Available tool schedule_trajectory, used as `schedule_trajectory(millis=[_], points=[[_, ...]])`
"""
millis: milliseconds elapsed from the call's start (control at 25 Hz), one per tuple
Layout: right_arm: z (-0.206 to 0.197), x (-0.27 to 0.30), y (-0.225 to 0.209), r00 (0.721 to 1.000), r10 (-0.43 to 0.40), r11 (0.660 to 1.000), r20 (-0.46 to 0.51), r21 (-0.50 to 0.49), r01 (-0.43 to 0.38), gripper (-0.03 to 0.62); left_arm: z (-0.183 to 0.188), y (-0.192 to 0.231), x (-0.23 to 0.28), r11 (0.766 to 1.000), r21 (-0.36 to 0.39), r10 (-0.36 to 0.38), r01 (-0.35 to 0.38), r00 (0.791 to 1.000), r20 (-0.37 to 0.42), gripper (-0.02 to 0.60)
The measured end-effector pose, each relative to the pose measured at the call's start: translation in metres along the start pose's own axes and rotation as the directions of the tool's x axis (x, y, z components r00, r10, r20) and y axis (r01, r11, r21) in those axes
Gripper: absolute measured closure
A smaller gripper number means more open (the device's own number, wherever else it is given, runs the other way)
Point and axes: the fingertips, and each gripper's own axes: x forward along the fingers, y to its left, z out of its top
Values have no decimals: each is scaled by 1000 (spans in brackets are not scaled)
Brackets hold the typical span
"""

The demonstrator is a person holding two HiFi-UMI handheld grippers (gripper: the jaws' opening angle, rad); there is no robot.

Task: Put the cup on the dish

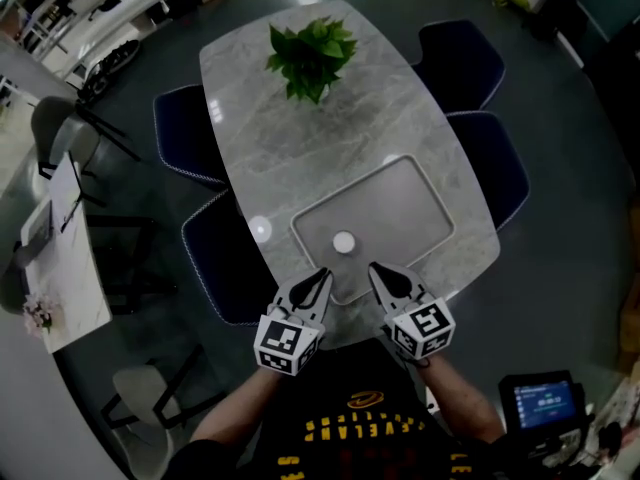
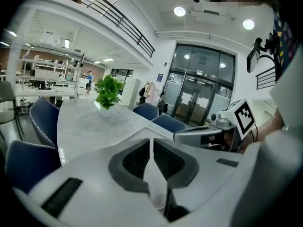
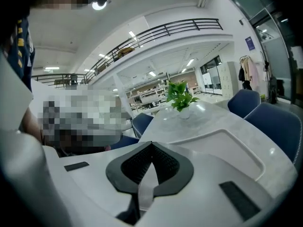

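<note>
My left gripper point(image 1: 324, 273) and right gripper point(image 1: 373, 268) are clenched empty; a small white cup point(image 1: 343, 242) sits in the gray tray point(image 1: 405, 200).

**A:** Where is the cup point(image 1: 343, 242)?

**B:** Inside the dish point(image 1: 436, 200), toward its near left part; from the head view, almost straight above, it is a small white round thing; it seems to stand upright on the dish's flat floor, apart from the rim.

**A:** And the dish itself?

**B:** Wide and shallow; grey, rectangular with rounded corners and a low raised rim; much the same mottled grey as the table point(image 1: 300, 118) under it; it lies flat at the table's near end, turned somewhat askew; in the right gripper view its rim shows as a pale raised edge.
</note>
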Motion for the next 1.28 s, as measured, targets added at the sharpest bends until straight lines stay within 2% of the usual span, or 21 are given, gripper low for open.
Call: schedule_trajectory(millis=[120,400,600,880,960,1120,1280], points=[[9,-5,11,1000,21,1000,17,23,-21,588,12,-13,-4,999,-10,-32,33,999,22,580],[40,-17,33,997,25,1000,76,-10,-24,588,38,-32,-21,995,-29,-91,94,993,69,580],[63,-16,35,990,39,999,133,-42,-34,588,57,-34,-22,995,-25,-97,100,990,104,580],[78,-23,38,988,16,999,156,-41,-10,588,56,-37,-24,993,-53,-97,102,991,89,580],[85,-27,40,985,6,999,174,-44,1,588,58,-39,-26,994,-44,-97,101,991,90,580],[91,-30,43,981,2,999,195,-49,7,588,60,-43,-27,995,30,-95,93,992,88,580],[91,-30,44,979,6,999,203,-45,3,588,64,-49,-28,994,36,-110,107,989,96,580]])
